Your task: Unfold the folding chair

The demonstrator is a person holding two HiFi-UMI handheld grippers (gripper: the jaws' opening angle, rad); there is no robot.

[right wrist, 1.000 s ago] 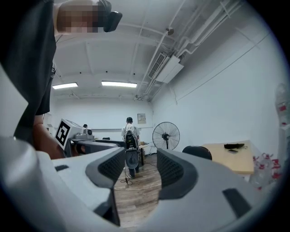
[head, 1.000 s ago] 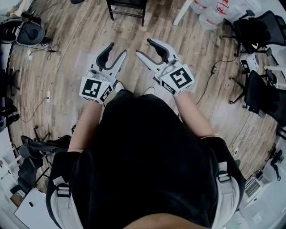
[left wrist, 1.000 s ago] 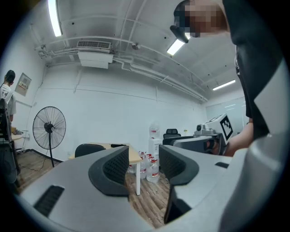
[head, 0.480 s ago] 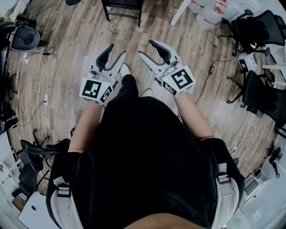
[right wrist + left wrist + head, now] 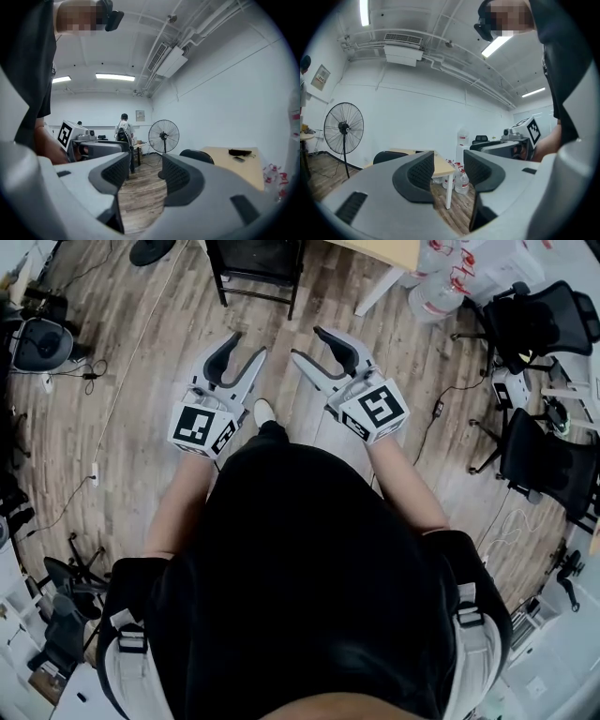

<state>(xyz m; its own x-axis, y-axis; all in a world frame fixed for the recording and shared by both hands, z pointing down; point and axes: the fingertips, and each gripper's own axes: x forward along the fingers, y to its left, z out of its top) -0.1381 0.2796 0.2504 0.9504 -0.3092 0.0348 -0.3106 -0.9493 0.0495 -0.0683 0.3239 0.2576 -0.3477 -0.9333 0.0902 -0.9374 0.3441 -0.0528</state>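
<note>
A black chair (image 5: 255, 261) stands on the wooden floor at the top edge of the head view, ahead of me; its rounded back (image 5: 197, 156) also shows in the right gripper view. Both grippers are held level in front of my body, well short of the chair. My left gripper (image 5: 247, 343) has a gap between its jaws, which are closing on nothing (image 5: 449, 166). My right gripper (image 5: 307, 343) is open and empty (image 5: 146, 171). My shoe (image 5: 263, 412) shows between the two grippers.
A tan table (image 5: 375, 247) stands right of the chair, with water bottles (image 5: 436, 292) beside its leg. Black office chairs (image 5: 542, 310) and cables crowd the right side. A standing fan (image 5: 163, 137) and a person (image 5: 123, 129) are farther off.
The floor has slid down the head view: I have walked toward the black chair, which now shows more fully. Both grippers keep their place in front of my body.
</note>
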